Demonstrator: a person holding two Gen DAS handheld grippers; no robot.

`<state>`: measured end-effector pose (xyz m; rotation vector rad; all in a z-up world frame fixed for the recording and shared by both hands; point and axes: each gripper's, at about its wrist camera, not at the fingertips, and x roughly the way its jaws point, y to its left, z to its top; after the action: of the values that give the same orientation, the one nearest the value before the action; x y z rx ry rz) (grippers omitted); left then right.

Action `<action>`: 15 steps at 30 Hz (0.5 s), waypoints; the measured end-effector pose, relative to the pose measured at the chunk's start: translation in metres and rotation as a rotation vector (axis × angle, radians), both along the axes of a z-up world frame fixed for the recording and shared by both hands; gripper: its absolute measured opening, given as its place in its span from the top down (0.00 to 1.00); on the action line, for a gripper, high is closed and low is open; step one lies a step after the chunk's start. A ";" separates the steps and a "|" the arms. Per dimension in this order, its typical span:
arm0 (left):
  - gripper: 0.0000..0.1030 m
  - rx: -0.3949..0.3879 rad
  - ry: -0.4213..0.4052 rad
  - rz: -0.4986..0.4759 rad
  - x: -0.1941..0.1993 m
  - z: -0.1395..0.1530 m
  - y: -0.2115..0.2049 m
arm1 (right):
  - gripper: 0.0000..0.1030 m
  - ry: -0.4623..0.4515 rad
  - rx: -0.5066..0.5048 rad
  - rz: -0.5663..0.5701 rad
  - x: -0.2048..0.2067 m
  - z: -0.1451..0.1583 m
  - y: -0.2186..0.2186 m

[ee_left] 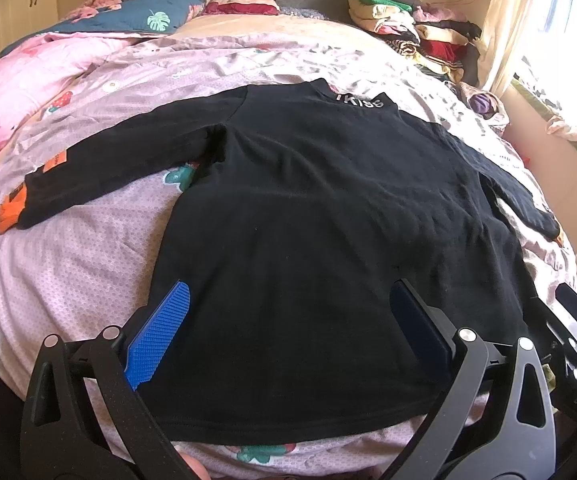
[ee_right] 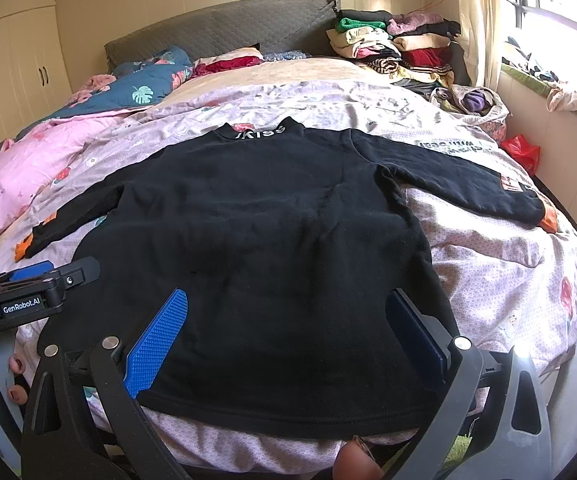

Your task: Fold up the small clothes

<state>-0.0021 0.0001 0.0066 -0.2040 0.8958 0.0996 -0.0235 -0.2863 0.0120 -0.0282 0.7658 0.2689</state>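
Note:
A small black long-sleeved top (ee_left: 308, 220) lies flat on the bed, collar with white lettering at the far end, both sleeves spread out, orange cuffs (ee_left: 10, 210). It also shows in the right wrist view (ee_right: 272, 248). My left gripper (ee_left: 288, 304) is open, its blue fingers (ee_left: 160, 336) spread above the hem's left part, holding nothing. My right gripper (ee_right: 288, 312) is open above the hem's right part, its fingers (ee_right: 158, 340) apart and empty. The left gripper's body (ee_right: 32, 292) shows at the left of the right wrist view.
The bed has a pale pink patterned sheet (ee_left: 68, 264). A pink and blue quilt (ee_left: 48, 56) lies at the far left. A stack of folded clothes (ee_right: 400, 48) stands at the far right by the grey headboard (ee_right: 224, 28). A window (ee_right: 560, 8) and a red bag (ee_right: 522, 152) are at the right.

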 end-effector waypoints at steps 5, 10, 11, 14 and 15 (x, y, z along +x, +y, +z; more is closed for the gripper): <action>0.09 -0.004 -0.002 -0.005 0.000 0.000 0.000 | 0.04 0.001 0.004 0.001 0.000 0.001 0.000; 0.09 -0.003 0.000 -0.007 0.001 0.000 0.000 | 0.04 0.009 0.010 0.005 0.002 0.000 0.002; 0.09 -0.003 0.000 -0.007 0.002 0.000 0.000 | 0.04 0.010 0.012 0.006 0.002 0.000 0.003; 0.09 -0.001 0.003 -0.009 0.004 -0.001 0.000 | 0.04 0.013 0.016 0.010 0.003 -0.001 0.002; 0.09 -0.002 0.004 -0.009 0.005 -0.002 -0.001 | 0.04 0.014 0.018 0.011 0.004 -0.001 0.003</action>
<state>0.0025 -0.0007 0.0047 -0.2016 0.9008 0.0907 -0.0191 -0.2836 0.0109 -0.0133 0.7772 0.2870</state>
